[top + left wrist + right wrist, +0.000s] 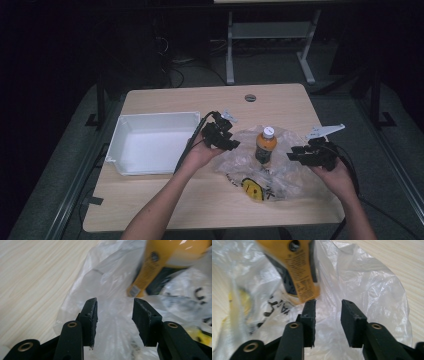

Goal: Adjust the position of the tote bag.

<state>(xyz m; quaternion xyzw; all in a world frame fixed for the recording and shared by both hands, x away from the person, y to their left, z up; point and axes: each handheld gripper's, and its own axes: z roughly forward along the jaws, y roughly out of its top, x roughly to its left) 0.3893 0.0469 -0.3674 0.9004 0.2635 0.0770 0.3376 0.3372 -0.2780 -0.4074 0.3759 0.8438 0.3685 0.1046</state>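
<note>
A clear plastic bag lies crumpled on the wooden table, printed yellow and black near its front. An orange bottle with a white cap stands upright on it. My left gripper hovers at the bag's left edge, open, with film below its jaws. My right gripper is open at the bag's right side, pointing left toward the bottle. The bag spreads under my right gripper. The bottle shows ahead in the left gripper view. Nothing is clamped between either pair of jaws.
A white rectangular bin sits empty on the left part of the table. A round cable hole is near the far edge. Beyond the table stands a grey desk frame on dark floor.
</note>
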